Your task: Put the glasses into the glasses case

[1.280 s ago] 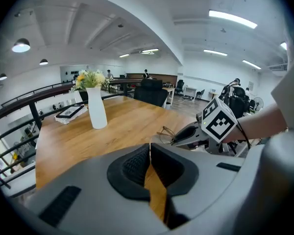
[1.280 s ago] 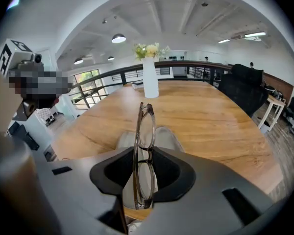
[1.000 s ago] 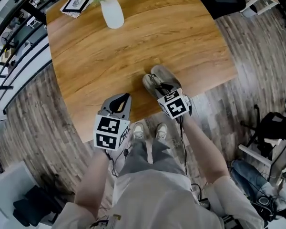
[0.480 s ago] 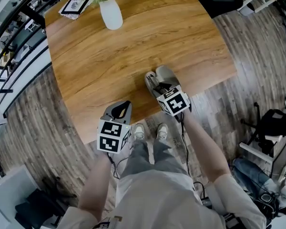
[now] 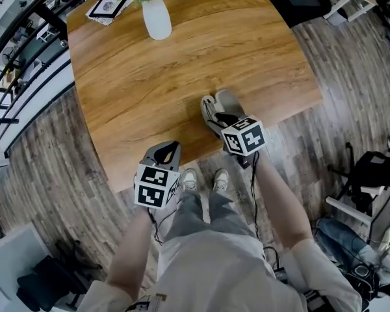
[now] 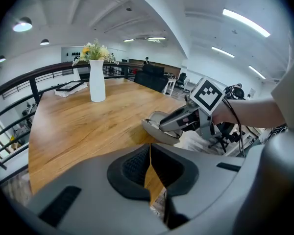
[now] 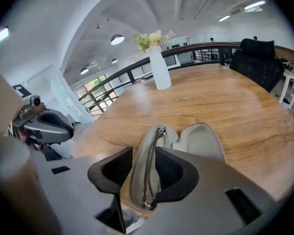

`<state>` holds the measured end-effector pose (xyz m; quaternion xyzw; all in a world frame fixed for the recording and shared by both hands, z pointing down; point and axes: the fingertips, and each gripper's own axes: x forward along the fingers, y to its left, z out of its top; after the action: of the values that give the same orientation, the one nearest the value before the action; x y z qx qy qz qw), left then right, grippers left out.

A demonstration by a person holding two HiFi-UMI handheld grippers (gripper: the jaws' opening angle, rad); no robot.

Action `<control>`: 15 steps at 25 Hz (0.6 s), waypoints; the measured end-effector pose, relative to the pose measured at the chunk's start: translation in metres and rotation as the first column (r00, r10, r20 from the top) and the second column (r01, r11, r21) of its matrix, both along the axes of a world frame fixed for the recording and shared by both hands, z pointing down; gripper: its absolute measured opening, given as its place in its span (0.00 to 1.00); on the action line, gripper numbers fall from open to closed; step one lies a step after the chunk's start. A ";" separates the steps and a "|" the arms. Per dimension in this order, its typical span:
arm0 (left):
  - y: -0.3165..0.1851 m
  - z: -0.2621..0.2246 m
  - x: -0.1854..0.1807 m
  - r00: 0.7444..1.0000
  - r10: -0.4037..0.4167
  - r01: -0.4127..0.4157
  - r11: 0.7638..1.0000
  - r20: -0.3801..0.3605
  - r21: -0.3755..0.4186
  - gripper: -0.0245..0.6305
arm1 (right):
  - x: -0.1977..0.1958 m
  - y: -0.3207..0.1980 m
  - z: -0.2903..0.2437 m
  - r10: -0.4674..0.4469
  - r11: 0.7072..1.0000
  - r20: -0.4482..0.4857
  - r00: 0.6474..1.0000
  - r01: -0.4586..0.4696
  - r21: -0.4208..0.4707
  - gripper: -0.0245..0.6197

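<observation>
Over the last second the right gripper (image 7: 144, 155) has been letting go: its jaws are opening, now wide and off the frame, and it has lifted and rolled back a little from where it sat low over the glasses case (image 5: 218, 106); the glasses (image 7: 150, 165) lie folded in the near half of the open case, between the spread jaws but apparently no longer pinched; the lid half lies flat beside them on the tabletop (image 5: 182, 64), near its front edge; the left gripper (image 6: 150, 163), jaws closed on nothing, has drifted back towards that edge; the placing looks done, and closing the lid is probably what remains.
</observation>
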<state>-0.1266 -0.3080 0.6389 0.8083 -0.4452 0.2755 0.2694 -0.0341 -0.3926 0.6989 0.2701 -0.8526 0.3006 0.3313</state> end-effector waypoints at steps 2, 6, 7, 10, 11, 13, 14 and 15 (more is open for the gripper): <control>0.003 -0.004 -0.002 1.000 -0.005 0.005 1.000 0.002 0.004 0.07 | -0.001 0.004 -0.008 0.014 1.000 0.029 0.999 -0.014 -0.006 0.30; 0.007 -0.019 -0.005 1.000 -0.011 0.010 0.999 0.004 0.030 0.07 | 0.000 0.009 -0.033 0.033 0.999 0.065 0.997 -0.034 0.019 0.30; 0.006 -0.025 -0.006 1.000 -0.013 0.013 0.999 0.004 0.042 0.07 | 0.000 0.009 -0.043 0.039 0.999 0.080 0.996 -0.042 0.033 0.30; 0.001 -0.049 -0.011 1.000 -0.027 0.026 0.996 0.005 0.091 0.07 | 0.002 0.009 -0.084 0.063 0.994 0.147 0.987 -0.076 0.082 0.28; -0.001 -0.059 -0.013 0.999 -0.031 0.031 0.993 0.005 0.112 0.07 | 0.003 0.009 -0.100 0.077 0.991 0.182 0.980 -0.095 0.095 0.25; -0.007 -0.081 -0.017 0.999 -0.038 0.037 0.986 0.008 0.161 0.07 | 0.007 0.008 -0.136 0.098 0.982 0.251 0.963 -0.134 0.134 0.19; -0.010 -0.093 -0.018 0.999 -0.041 0.038 0.982 0.011 0.188 0.07 | 0.010 0.007 -0.155 0.101 0.975 0.275 0.956 -0.150 0.164 0.17; -0.013 -0.104 -0.020 0.999 -0.044 0.040 0.976 0.016 0.214 0.07 | 0.012 0.007 -0.174 0.100 0.967 0.293 0.951 -0.163 0.198 0.16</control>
<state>-0.1468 -0.3206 0.5345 0.8200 -0.4920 0.2286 0.1825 -0.0216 -0.3853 0.5249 0.3161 -0.8989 0.2612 0.1541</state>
